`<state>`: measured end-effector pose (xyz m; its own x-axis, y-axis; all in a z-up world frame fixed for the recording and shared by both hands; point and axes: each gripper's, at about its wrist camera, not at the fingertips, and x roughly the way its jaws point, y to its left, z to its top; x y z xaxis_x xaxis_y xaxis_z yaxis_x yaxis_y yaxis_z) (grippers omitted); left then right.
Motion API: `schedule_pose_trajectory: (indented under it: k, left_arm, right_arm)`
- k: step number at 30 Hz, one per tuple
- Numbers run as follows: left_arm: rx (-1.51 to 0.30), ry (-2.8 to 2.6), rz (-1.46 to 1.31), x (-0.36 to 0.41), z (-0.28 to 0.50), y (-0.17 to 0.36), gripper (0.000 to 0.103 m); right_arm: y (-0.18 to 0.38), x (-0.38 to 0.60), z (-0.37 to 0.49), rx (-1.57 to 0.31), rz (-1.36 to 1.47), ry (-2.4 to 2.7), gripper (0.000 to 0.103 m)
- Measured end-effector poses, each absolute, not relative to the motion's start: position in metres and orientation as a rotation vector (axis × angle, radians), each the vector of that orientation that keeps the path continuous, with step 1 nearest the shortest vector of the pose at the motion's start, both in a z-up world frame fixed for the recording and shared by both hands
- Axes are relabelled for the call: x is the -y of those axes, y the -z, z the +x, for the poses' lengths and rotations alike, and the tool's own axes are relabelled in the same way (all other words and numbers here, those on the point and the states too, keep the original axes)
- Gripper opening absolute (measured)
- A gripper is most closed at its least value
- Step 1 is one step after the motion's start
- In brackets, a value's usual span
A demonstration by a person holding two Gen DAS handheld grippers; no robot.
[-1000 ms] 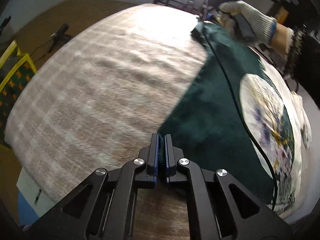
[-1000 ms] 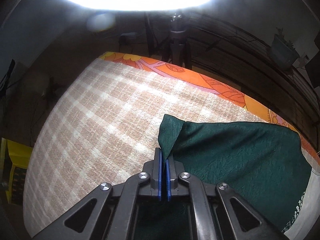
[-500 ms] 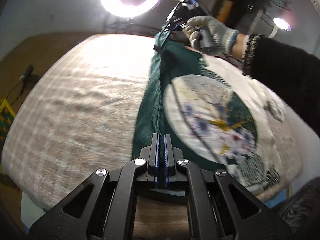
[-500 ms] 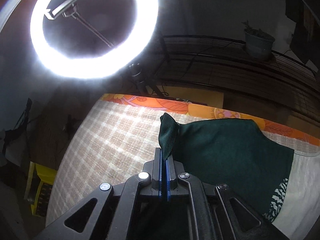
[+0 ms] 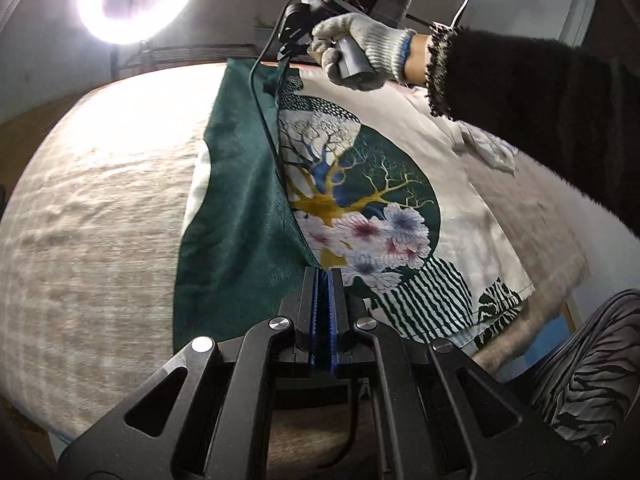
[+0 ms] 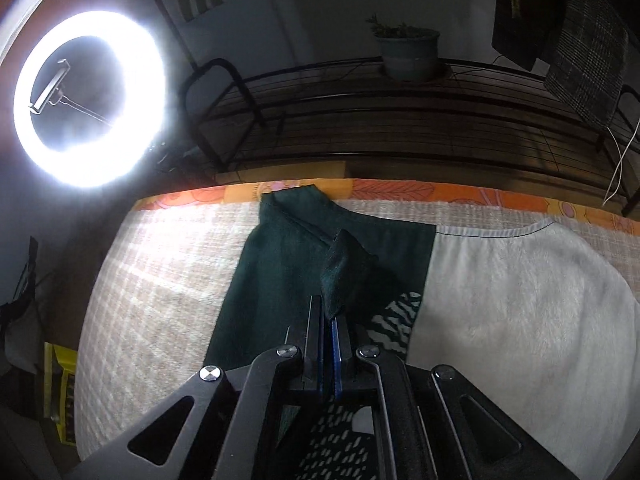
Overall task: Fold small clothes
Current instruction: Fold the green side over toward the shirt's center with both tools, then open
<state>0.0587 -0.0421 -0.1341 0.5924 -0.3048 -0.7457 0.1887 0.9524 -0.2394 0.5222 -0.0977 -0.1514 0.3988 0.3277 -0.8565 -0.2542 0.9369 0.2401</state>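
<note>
The left gripper [image 5: 323, 280] was squeezed shut on the near edge of the green cloth [image 5: 236, 216], and the right gripper [image 6: 329, 320] was squeezed shut on a far corner of it, lifted up a little. The cloth lay on the checked blanket [image 5: 92, 208], with its green edge folded over toward the tree and flower picture [image 5: 360, 200]. A gloved hand [image 5: 360, 48] held the right gripper near the ring light [image 6: 90, 98].

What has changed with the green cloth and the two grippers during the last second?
Both grippers lifted the green edge of the cloth and carried it over toward the printed side, uncovering the tree print. The left gripper and the right gripper stayed shut on it.
</note>
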Motion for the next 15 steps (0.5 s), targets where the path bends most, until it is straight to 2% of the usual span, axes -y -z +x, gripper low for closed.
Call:
schedule_pose_trajectory:
  k: [4, 6, 7, 8, 10, 11, 15]
  left_arm:
    - [-0.910, 0.317, -0.146, 0.048, 0.063, 0.138, 0.002]
    - [-0.922, 0.341, -0.148, 0.052, 0.063, 0.140, 0.002]
    - [-0.927, 0.354, -0.141, 0.055, 0.062, 0.140, 0.008]
    - [-0.931, 0.374, -0.136, 0.058, 0.061, 0.139, 0.016]
    - [-0.926, 0.418, -0.124, 0.066, 0.054, 0.137, 0.026]
    - [-0.921, 0.427, -0.117, 0.069, 0.051, 0.136, 0.029]
    - [-0.916, 0.497, -0.103, 0.082, 0.034, 0.130, 0.034]
  right_arm:
    - [0.162, 0.097, 0.524, -1.113, 0.012, -0.337, 0.002]
    - [0.167, 0.105, 0.527, -1.137, 0.003, -0.309, 0.020]
    - [0.166, 0.109, 0.527, -1.133, -0.001, -0.291, 0.040]
    - [0.164, 0.113, 0.525, -1.124, -0.007, -0.274, 0.048]
    - [0.159, 0.124, 0.520, -1.113, -0.024, -0.254, 0.048]
    - [0.157, 0.130, 0.517, -1.111, -0.026, -0.246, 0.052]
    - [0.142, 0.162, 0.500, -1.083, -0.033, -0.206, 0.062]
